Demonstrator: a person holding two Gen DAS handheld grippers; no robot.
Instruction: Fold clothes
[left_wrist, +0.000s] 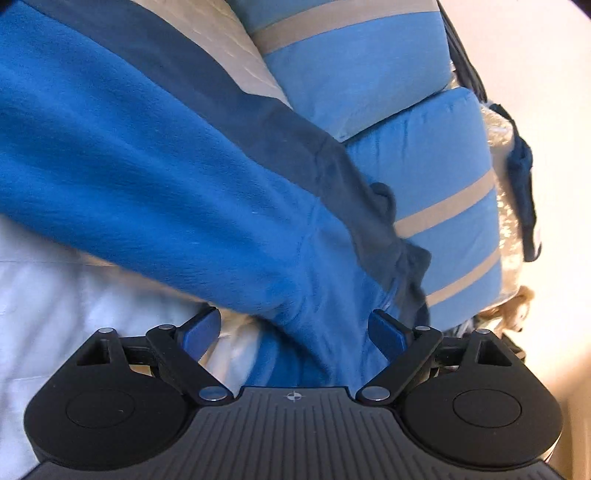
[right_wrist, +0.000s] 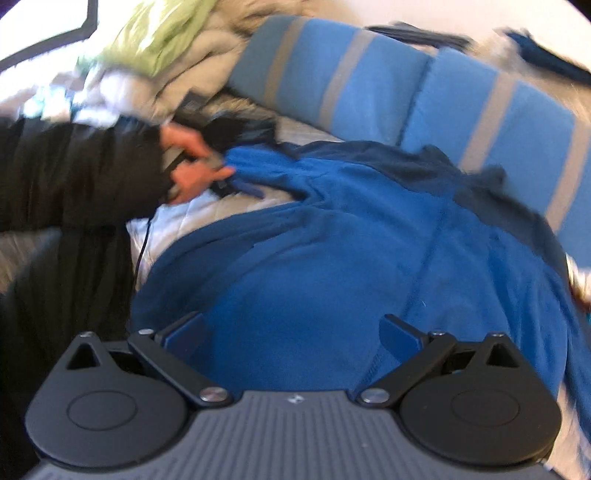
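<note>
A bright blue fleece (left_wrist: 155, 155) with a dark navy panel (left_wrist: 295, 147) lies across the white quilted bed (left_wrist: 55, 295). My left gripper (left_wrist: 295, 328) is open, and a fold of the fleece runs between its blue fingers (left_wrist: 203, 328) without being pinched. In the right wrist view the fleece (right_wrist: 332, 266) is spread wide. My right gripper (right_wrist: 291, 336) stands open low over it, with cloth between its fingers (right_wrist: 400, 338) but not gripped. At the fleece's far left edge, a hand (right_wrist: 184, 173) in a black sleeve (right_wrist: 74, 173) holds the left gripper (right_wrist: 236, 184).
Two light blue pillows with grey stripes (right_wrist: 332, 62) (right_wrist: 498, 122) lean behind the fleece, and both pillows (left_wrist: 436, 177) appear in the left wrist view. A pile of green and white clothes (right_wrist: 166, 33) lies at the far left. A dark blue garment (right_wrist: 546, 51) sits at the far right.
</note>
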